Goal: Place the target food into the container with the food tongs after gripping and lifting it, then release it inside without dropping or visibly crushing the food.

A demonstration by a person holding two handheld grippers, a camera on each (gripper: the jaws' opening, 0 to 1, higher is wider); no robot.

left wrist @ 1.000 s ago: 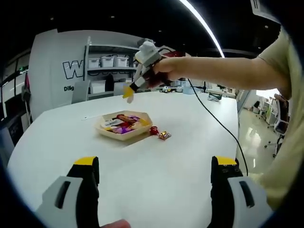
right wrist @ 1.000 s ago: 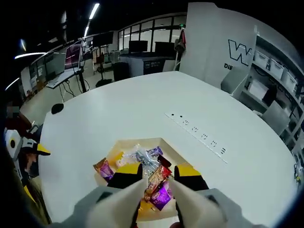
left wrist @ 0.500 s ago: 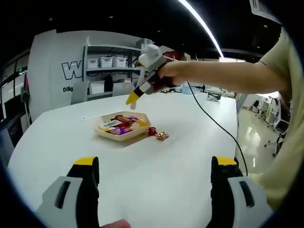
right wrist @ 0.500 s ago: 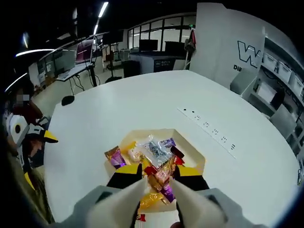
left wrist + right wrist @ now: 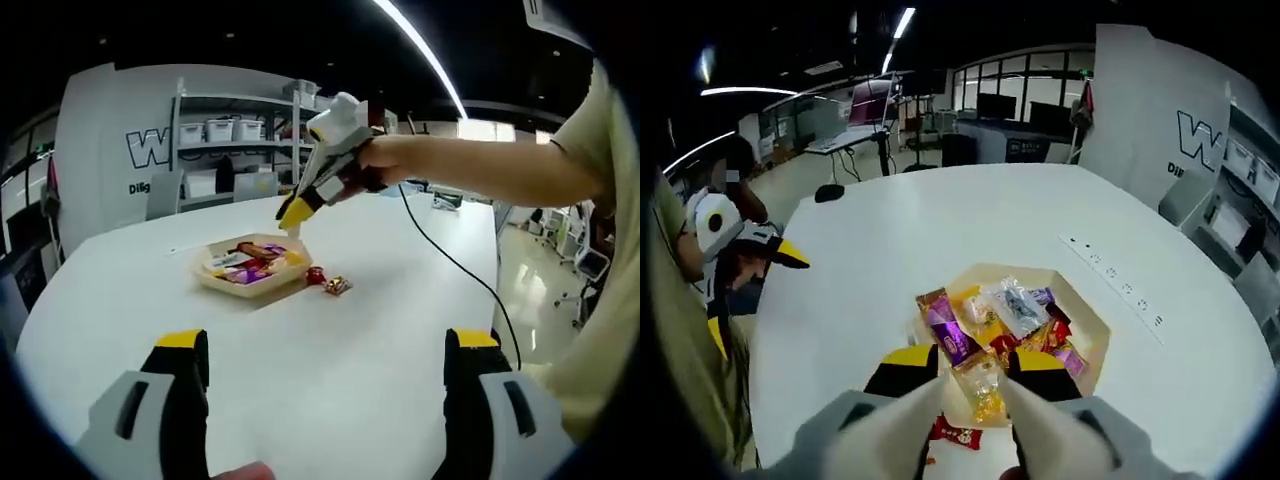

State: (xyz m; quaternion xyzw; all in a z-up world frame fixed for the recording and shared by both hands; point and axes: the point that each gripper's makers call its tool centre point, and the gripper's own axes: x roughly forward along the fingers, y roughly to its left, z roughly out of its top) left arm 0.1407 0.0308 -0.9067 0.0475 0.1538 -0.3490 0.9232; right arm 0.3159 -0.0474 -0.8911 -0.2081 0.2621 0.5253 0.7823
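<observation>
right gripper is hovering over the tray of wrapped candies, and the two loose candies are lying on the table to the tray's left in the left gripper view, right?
Nearly. In the left gripper view the two loose candies lie on the table to the right of the tray, not its left. The right gripper does hover over the tray.

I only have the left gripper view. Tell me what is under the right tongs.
Observer: In the right gripper view, the right tongs hang open over the near edge of the tray. A clear, yellowish wrapped candy shows between them.
Operator: Say whether they grip it.
Observer: It doesn't look like it. There is a gap on each side of the candy, and it seems to lie among the others in the tray.
Operator: Name what's next to it.
Observer: A purple wrapper lies just beyond it, toward the middle of the tray.
</observation>
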